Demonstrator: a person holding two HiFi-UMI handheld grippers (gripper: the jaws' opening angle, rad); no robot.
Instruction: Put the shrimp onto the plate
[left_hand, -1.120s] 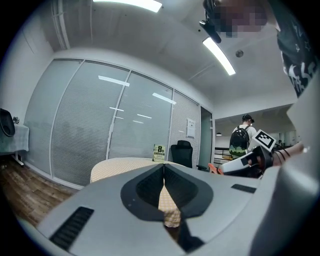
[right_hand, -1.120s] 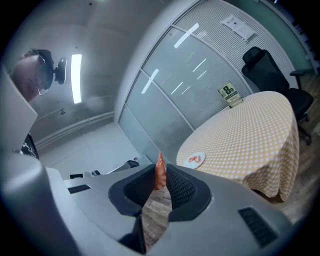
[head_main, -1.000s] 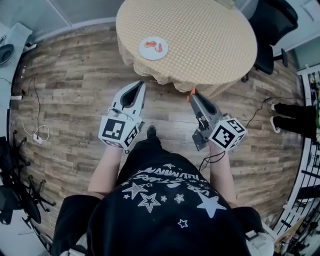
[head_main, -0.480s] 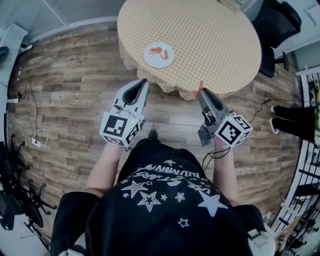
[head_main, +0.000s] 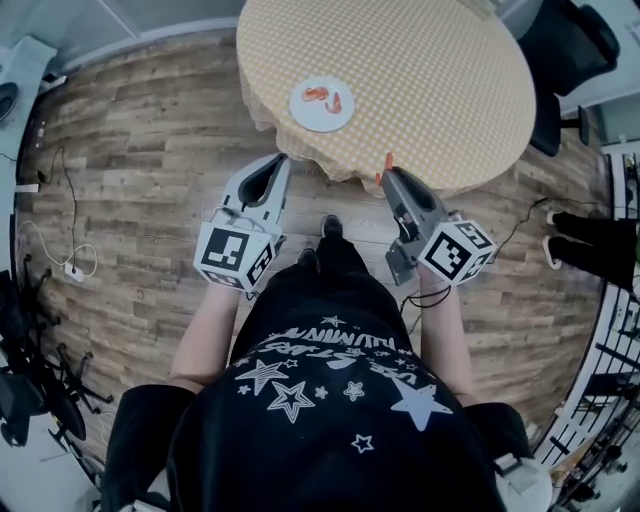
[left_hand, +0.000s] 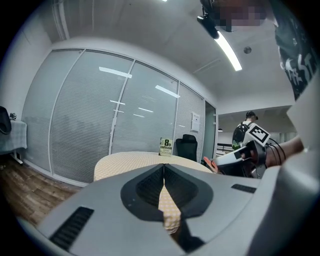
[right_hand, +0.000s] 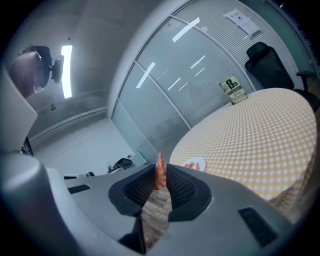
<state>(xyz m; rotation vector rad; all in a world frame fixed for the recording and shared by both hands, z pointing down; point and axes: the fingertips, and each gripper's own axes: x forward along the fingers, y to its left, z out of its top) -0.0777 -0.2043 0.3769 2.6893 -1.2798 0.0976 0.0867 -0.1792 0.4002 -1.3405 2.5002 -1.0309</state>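
Note:
A white plate (head_main: 321, 106) with two orange shrimp (head_main: 318, 95) lies near the front edge of the round checked table (head_main: 420, 70). My right gripper (head_main: 384, 175) is shut on another orange shrimp (right_hand: 160, 171), whose tip (head_main: 387, 161) pokes out past the jaws just below the table's edge. The plate (right_hand: 194, 164) shows small and far beyond that shrimp in the right gripper view. My left gripper (head_main: 279, 160) is shut with nothing in it, pointing at the tablecloth's hem left of the plate. In the left gripper view, the right gripper (left_hand: 235, 159) appears at the right with the shrimp tip (left_hand: 209, 163).
A black office chair (head_main: 560, 50) stands at the table's far right. A small sign (right_hand: 231, 90) stands on the table's far side. Cables (head_main: 70, 230) run over the wooden floor at the left. A person's black shoes (head_main: 585, 235) are at the right edge.
The table and plate have drawn slightly closer in view as the person stepped forward; one foot now shows between the grippers. Both grippers stay shut, the right one still holding the shrimp.

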